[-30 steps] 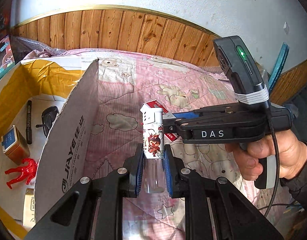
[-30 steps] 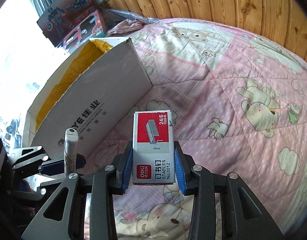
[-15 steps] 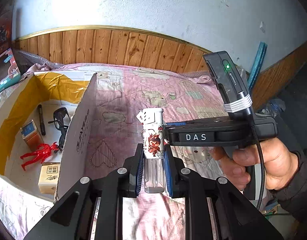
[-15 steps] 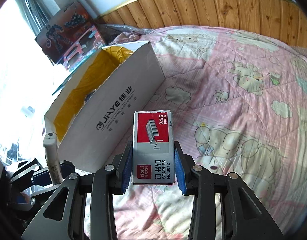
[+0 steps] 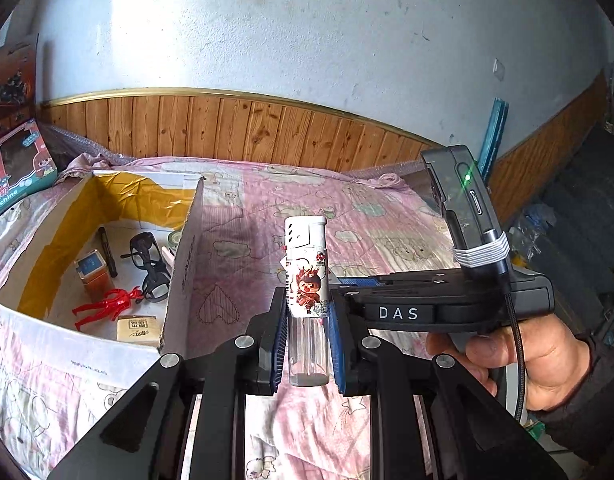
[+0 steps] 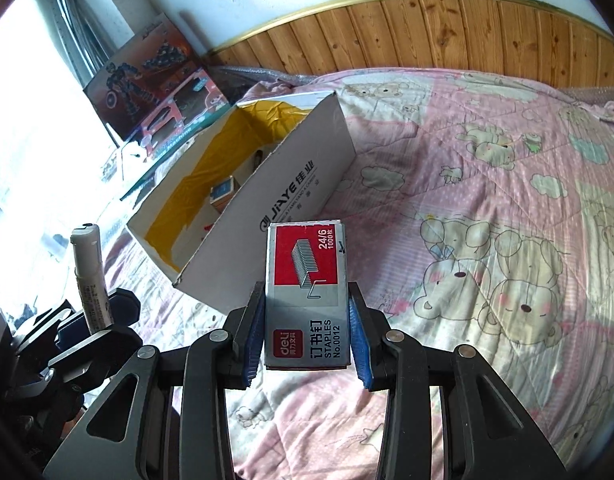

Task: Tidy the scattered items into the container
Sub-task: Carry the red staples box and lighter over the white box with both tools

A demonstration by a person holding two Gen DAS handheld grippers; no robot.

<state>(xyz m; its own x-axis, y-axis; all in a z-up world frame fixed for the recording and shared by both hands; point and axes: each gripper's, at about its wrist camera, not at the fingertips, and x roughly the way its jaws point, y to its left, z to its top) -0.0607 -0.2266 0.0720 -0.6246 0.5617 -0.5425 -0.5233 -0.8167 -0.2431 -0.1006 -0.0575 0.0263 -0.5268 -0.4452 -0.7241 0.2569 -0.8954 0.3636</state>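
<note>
Left gripper [image 5: 307,344] clamped on lighter [image 5: 307,280]; right gripper [image 6: 307,344] pinching staples box [image 6: 307,292] (underside hidden). Cardboard box [image 6: 303,184] interior partly blocked by its wall.

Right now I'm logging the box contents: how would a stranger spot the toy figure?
Look inside the cardboard box on the pink quilt. On its floor, by the black glasses, lies the toy figure: the only bright red, limbed thing there.
</note>
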